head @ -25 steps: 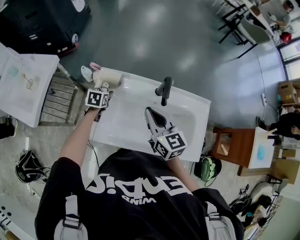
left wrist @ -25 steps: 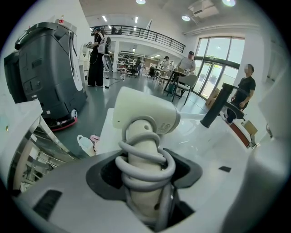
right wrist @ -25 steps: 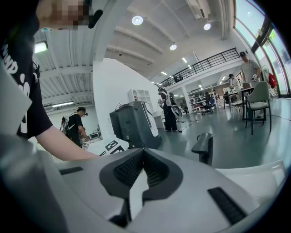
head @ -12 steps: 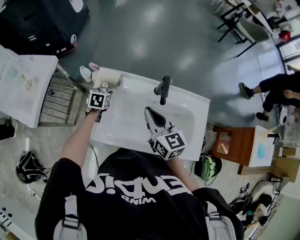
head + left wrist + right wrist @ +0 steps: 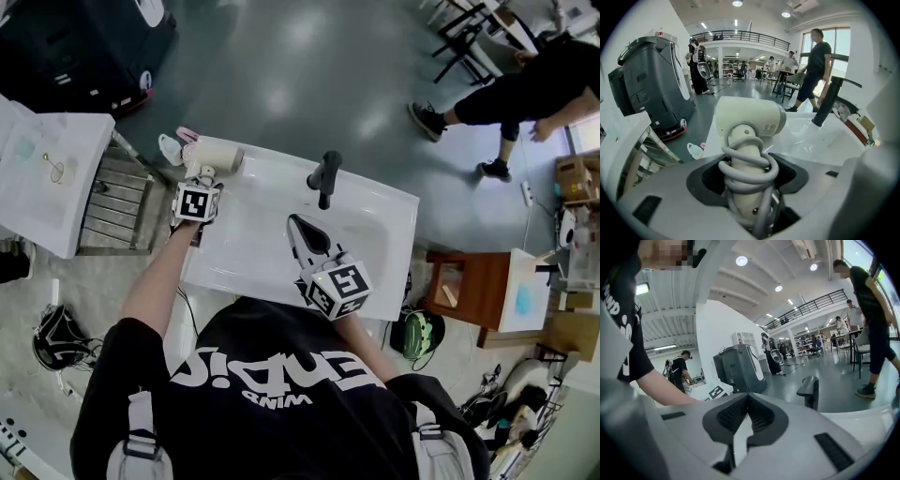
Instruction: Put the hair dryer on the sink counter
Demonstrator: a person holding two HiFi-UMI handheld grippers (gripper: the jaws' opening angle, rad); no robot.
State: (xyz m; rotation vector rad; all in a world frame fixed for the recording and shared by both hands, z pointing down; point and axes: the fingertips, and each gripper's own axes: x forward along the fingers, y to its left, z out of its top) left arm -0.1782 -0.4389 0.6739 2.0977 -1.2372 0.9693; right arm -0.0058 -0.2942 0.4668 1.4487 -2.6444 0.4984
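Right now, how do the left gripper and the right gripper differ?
The left gripper clamps the hair dryer by its cord-wrapped handle; the right gripper is shut on nothing. The left gripper is at a far corner of the sink; the right gripper hangs over its basin. Both carry a marker cube.

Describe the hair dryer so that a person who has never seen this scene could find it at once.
Find the white sink counter with the black faucet at its far edge. At its far left corner is the hair dryer, its handle between the jaws of the left gripper. It is cream, and only it has a grey cord wound round its handle.
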